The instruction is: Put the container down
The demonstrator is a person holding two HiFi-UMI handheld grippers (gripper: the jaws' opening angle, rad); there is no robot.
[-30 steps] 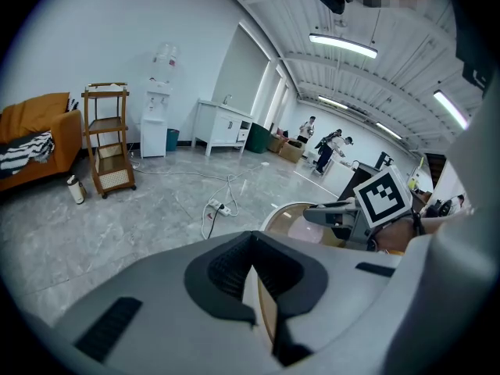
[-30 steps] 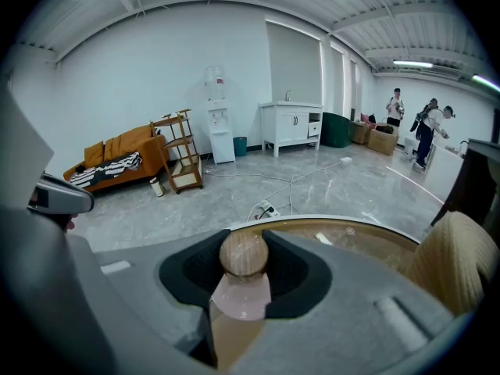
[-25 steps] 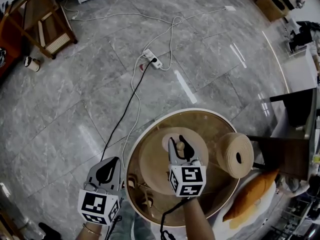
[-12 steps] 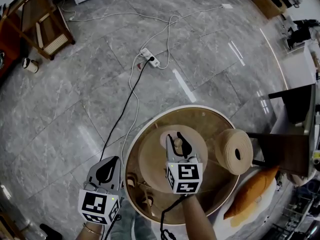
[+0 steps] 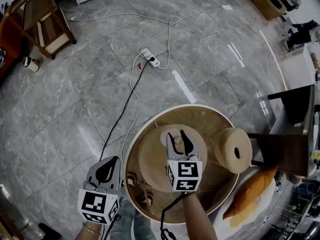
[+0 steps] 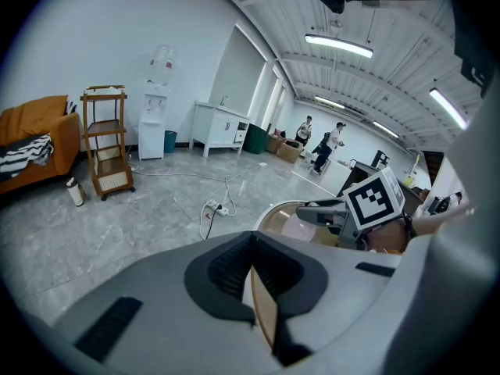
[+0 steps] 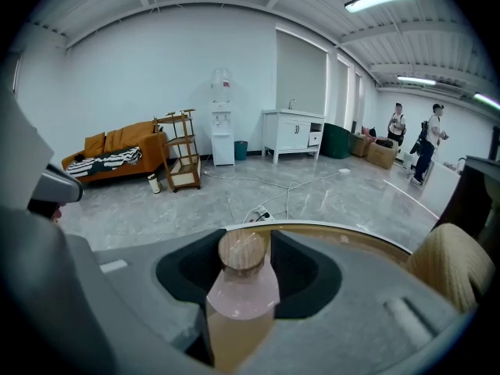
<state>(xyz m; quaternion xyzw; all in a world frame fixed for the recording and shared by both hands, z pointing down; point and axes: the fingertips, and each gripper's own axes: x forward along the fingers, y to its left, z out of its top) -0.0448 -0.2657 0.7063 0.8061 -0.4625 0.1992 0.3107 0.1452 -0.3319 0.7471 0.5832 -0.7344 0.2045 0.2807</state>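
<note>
- The right gripper (image 5: 178, 137) has its jaws spread on either side of the container (image 7: 242, 291). This is a pale pink bottle closed with a round wooden stopper (image 7: 243, 252). The jaws have just been opening, and the bottle stands upright between them with the pads not pressing it.
- What the bottle holds cannot be made out.
- The container stands on a round glass-topped table (image 5: 195, 106) with a white rim, above a paler wooden disc (image 5: 150, 161).
- The left gripper (image 6: 251, 244) hangs off the table's left edge, over the floor. Its jaws are pressed together at the tips and hold nothing.
- Only the left gripper view shows the other gripper's marker cube (image 6: 373, 200) from the side.
- A woven coil (image 5: 227, 144) rests on the table to the right of the bottle, apart from it.
- An orange cushion (image 5: 250, 191) lies just past the table's rim.
- The grey marble floor (image 5: 65, 109) carries a power strip (image 5: 150, 58) and trailing cables.
- Only the gripper views show the white-walled room. In it are a wooden trolley (image 7: 181, 151), an orange sofa (image 7: 117, 151), a water dispenser (image 7: 222, 123), a white cabinet (image 7: 293, 135) and two people (image 7: 397, 123) at the far end.
</note>
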